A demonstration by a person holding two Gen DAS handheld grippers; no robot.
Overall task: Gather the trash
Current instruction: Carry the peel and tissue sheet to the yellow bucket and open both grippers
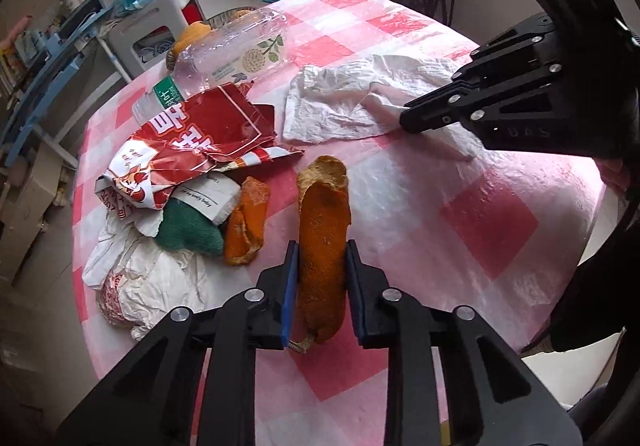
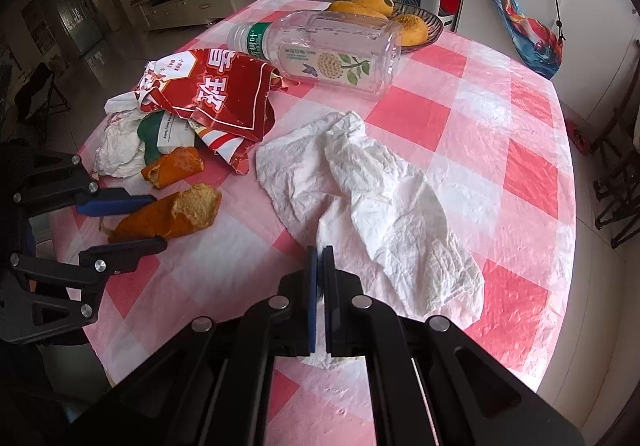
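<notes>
Two orange peels (image 1: 322, 246) (image 1: 245, 226), one bottle (image 2: 332, 49), one red wrapper (image 2: 216, 93).

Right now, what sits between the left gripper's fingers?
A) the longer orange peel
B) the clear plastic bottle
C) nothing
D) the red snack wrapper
A: in the left wrist view the long orange peel lies between the blue pads of the left gripper, and the right wrist view shows the same peel between those fingers.

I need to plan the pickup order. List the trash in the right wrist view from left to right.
Crumpled white paper → small orange peel → red wrapper → bottle → big white tissue.
</notes>
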